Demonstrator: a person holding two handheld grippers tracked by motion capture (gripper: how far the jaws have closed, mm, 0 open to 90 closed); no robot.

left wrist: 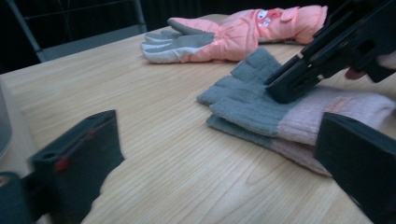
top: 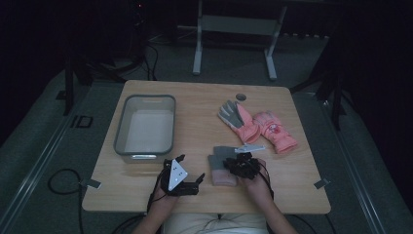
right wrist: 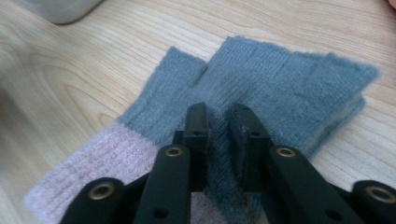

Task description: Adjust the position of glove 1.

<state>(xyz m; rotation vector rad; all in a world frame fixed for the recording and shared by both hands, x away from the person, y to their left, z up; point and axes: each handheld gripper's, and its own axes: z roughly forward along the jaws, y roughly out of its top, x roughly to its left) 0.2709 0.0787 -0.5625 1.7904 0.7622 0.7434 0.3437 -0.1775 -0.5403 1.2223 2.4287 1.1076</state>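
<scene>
Knitwear, soft and light: the grey-and-pink knit gloves (top: 222,168) lie stacked one on the other, low and just right of centre in the high view, flat on the wooden surface (top: 204,131). The right claw (right wrist: 218,122) has its jaws nearly together, pinching a ridge of the grey knit of the top glove; the fabric bunches between them in the right gripper view. Such wool will likely sag and stretch, and a pinch on the upper layer alone may leave the lower glove behind. A deeper bite through both layers near the pink cuff, where the ribbing looks thicker, seems the safer hold. The left claw (top: 192,181) hangs with jaws wide apart, holding nothing, just left of the gloves. Toward the upper right lie the padded pink gloves (top: 258,126), and at the left the grey bin (top: 119,131).
</scene>
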